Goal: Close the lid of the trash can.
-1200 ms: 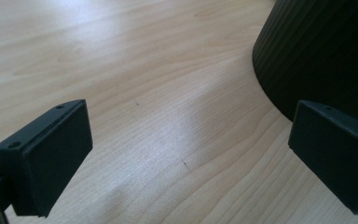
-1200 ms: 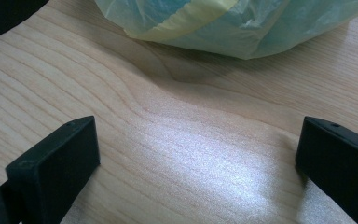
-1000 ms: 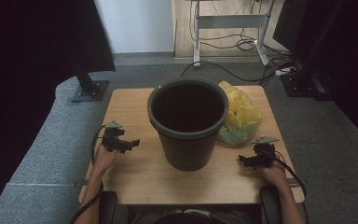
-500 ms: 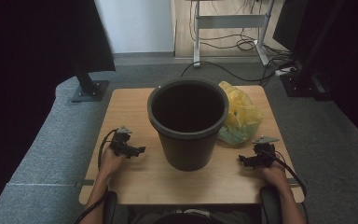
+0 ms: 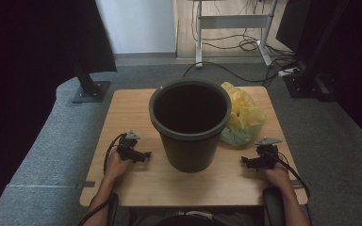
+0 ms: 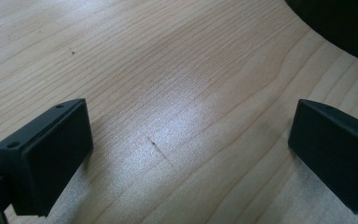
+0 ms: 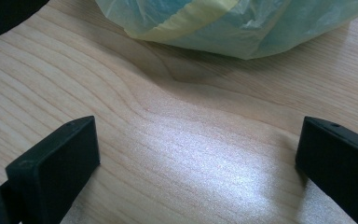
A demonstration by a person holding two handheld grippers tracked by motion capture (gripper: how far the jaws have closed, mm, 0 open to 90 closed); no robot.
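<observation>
The wooden tabletop [image 5: 122,113] stood on grey carpet, and both of the person's forearms came in from the 6 o'clock edge. At its centre stood a large dark bin [image 5: 190,123], upright and open-mouthed, with nothing visible inside it from the high view. At about 2 o'clock from the bin, touching its side, lay a crumpled bag [image 5: 245,117] of yellow and pale green plastic, resting on the wood. In the right gripper view the bag [image 7: 242,23] lay ahead of the jaws, apart from them.

The left tongs [image 5: 143,155] rested low on the tabletop at roughly 8 o'clock from the bin, aimed toward its base and near it without touching. In the left gripper view the left tongs [image 6: 186,154] stood wide apart with bare wood between the jaws, gripping nothing, and the bin's dark wall [image 6: 340,23] curved in at 1 o'clock.

The right tongs [image 5: 245,162] sat at about 4 o'clock from the bin, just below the bag. They too were spread wide [image 7: 196,158] and held nothing.
</observation>
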